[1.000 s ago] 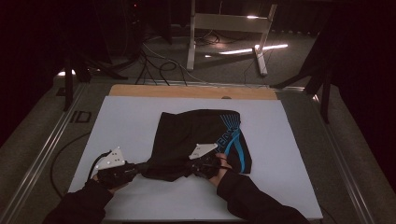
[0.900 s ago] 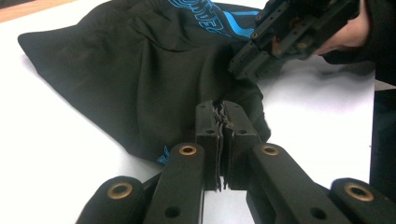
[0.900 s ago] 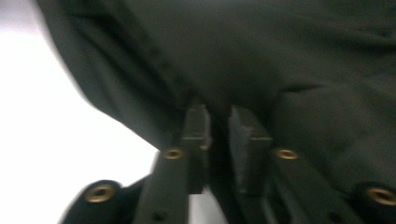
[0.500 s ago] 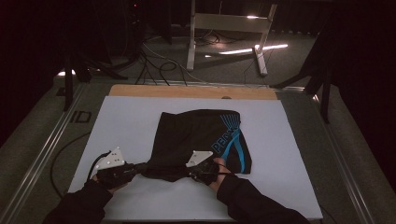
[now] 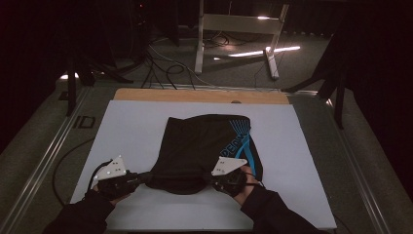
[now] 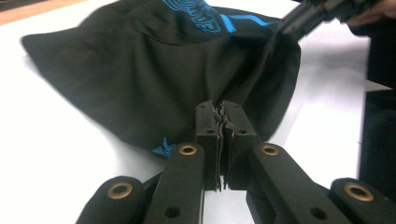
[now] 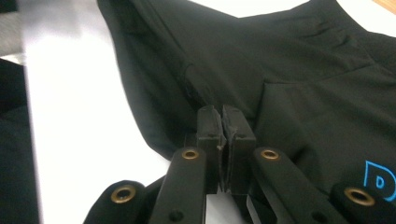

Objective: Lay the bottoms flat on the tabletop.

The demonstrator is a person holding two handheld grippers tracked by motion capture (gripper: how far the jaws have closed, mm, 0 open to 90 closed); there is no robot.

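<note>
Near edge of the counter (image 5: pixel 136 122): left hand-held gripper (image 5: pixel 141 176) clamped on the near-left hem of the black shorts (image 5: pixel 204 146), jaws pressed together on the fabric. Right hand-held gripper (image 5: pixel 210 181) has just been closing and now pinches the near-right hem. The shorts lie spread mid-counter, blue print toward the far right side.

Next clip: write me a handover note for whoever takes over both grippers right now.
Left gripper: shut on the near left edge of the black garment.
Right gripper: shut on the near edge further right.
Garment: on the white board, far part flat, blue print at its right side.
Done: both near-edge grips.
Left: probably lift and fold the near edge away from you, then release.
</note>
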